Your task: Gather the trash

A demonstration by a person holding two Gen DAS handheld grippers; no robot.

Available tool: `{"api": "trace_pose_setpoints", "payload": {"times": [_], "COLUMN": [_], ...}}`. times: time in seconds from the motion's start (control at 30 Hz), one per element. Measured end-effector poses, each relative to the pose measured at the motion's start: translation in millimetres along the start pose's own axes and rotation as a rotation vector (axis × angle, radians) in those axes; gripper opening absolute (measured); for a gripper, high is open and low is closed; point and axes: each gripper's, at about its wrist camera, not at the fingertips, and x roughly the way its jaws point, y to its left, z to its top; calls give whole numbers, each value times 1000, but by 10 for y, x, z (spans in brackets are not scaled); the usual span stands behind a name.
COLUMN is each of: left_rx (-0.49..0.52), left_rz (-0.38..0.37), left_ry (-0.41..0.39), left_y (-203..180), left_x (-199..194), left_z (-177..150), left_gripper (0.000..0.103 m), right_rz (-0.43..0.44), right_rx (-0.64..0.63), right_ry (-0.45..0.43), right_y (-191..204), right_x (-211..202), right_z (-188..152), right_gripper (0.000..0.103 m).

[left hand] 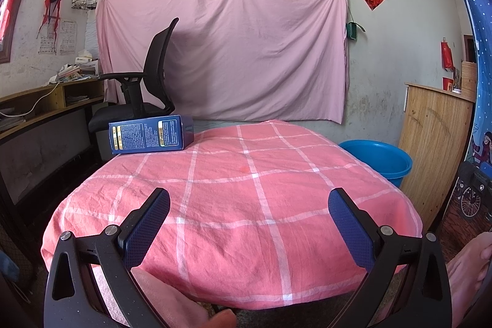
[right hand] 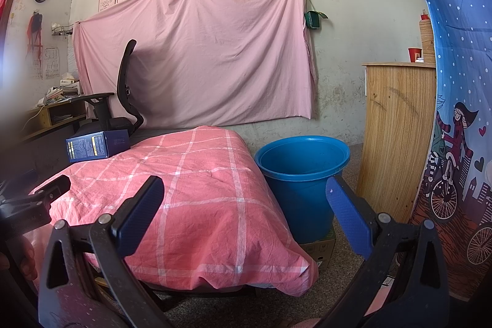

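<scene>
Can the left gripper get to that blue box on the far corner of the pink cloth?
Probably yes. The left gripper has its jaws open and empty, and only bare checked cloth lies between it and the blue box, though it sits well ahead.

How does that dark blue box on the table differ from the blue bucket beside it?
The blue box is rectangular and covered in print; the blue bucket is round and plain. The box lies on its side on the checked cloth; the bucket stands upright on a cardboard box off the table's right edge. The box looks closed; the bucket's top is open. Both are blue.
</scene>
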Motion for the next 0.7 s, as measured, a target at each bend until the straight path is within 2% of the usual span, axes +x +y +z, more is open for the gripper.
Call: {"api": "trace_pose_setpoints", "payload": {"times": [0.17,0.7], "left_rx": [8,17], "left_rz": [33,42], "left_ry": [7,7], "left_y": [-31,-75], "left_x": [19,29], "left_z": [-4,-21], "left_gripper": [101,101], "right_rz": [0,-2], "right_rx": [0,1], "right_ry": [0,1], "right_y": [3,63], "right_x": [-1,-7], "right_z": [0,-7], "right_gripper": [103,103]}}
